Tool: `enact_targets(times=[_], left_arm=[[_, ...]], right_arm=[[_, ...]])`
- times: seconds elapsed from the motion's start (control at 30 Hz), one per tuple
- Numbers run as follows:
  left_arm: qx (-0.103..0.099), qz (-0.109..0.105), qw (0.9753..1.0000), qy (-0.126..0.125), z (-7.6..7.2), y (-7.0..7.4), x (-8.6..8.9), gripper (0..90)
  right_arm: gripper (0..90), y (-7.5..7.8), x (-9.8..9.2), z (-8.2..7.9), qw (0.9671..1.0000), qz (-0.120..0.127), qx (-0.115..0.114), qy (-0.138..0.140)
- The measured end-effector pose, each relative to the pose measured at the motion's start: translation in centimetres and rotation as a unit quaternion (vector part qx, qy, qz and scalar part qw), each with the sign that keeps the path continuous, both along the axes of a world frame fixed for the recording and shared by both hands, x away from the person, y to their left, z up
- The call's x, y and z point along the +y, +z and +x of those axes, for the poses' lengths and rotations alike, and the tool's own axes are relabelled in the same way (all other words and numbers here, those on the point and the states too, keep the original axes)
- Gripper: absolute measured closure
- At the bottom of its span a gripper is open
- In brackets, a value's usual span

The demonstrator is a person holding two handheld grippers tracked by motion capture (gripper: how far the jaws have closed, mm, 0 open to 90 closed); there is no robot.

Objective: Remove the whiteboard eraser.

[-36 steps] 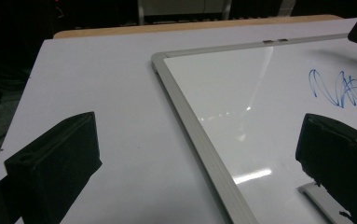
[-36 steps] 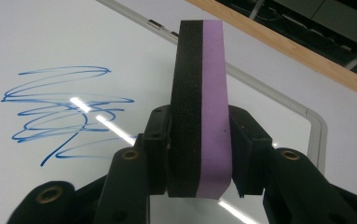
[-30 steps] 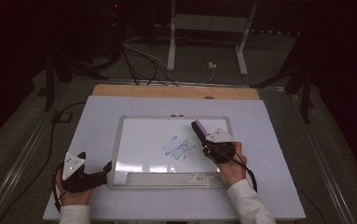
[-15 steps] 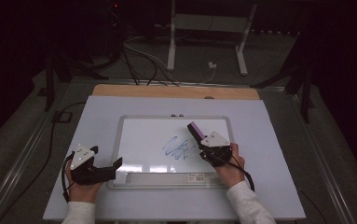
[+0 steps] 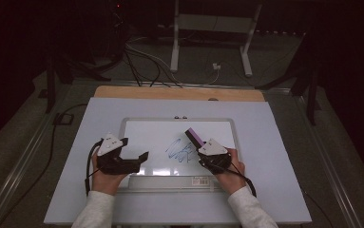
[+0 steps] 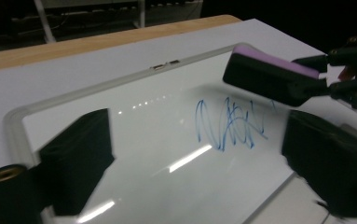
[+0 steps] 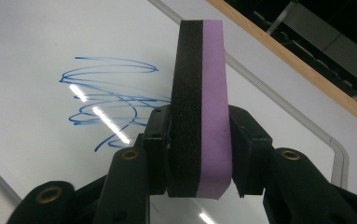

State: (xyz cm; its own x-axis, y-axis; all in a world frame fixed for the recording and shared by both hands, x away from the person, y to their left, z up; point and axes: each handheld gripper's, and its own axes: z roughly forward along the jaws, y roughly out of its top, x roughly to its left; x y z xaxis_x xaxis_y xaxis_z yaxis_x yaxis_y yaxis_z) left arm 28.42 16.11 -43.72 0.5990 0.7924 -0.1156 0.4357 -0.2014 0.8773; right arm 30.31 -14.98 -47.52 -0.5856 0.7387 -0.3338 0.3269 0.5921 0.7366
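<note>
Looking down from the high view, we see a pale surface (image 5: 284, 142) with a wooden strip (image 5: 179, 93) along its far edge, and beyond it a dark floor with cables (image 5: 146, 64) and a white stand (image 5: 213, 28). On the surface lies a whiteboard (image 5: 156, 135) with a light frame, its long side toward us, and near its middle sits a blue scribble (image 5: 180, 151). In the left gripper view the scribble (image 6: 229, 123) reads as a run of tall loops on the glossy board (image 6: 157, 154), which reflects streaks of light. Our left gripper (image 5: 134, 160) rests over the board's near left corner, held in the left hand (image 5: 107, 178); its jaws stand wide apart with nothing between them, the board showing plainly in the gap. Our right gripper (image 5: 199, 145) is held over the board's near right part in the right hand (image 5: 227, 175), and its jaws are closed on an eraser (image 5: 194, 137), pinching it at its near end. In the right gripper view the eraser (image 7: 199, 107) stands on edge between the jaws, black felt on one side and purple foam on the other, and it reaches out just beside the scribble (image 7: 106, 100). From the left gripper view the eraser (image 6: 271, 77) is above the board near the right end of the scribble; whether it touches the board we cannot tell.
</note>
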Motion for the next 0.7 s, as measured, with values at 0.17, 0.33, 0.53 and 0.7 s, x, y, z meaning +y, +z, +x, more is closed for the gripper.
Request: enact_targets(times=[0.17, 0.33, 0.53, 0.7], left_arm=[[0.009, 0.016, 0.9995, -0.025, 1.0, 0.5, -2.1, 34.7], [0.024, 0.008, 0.9974, -0.067, 2.4, 0.4, -4.1, 60.3], [0.028, 0.020, 0.9956, -0.087, 3.7, 0.0, -6.8, 85.0], [0.031, 0.022, 0.9939, -0.103, 4.5, -0.2, -8.7, 90.0]], right_arm=[[63.3, -0.2, 0.6, -0.2, 0.9999, -0.012, -0.005, 0.008], [63.3, -0.4, 1.0, -0.2, 0.9997, -0.016, -0.009, 0.015], [63.3, -0.5, 1.5, -0.3, 0.9993, -0.027, -0.017, 0.021], [63.3, -0.8, 1.8, -0.3, 0.9990, -0.032, -0.017, 0.025]])
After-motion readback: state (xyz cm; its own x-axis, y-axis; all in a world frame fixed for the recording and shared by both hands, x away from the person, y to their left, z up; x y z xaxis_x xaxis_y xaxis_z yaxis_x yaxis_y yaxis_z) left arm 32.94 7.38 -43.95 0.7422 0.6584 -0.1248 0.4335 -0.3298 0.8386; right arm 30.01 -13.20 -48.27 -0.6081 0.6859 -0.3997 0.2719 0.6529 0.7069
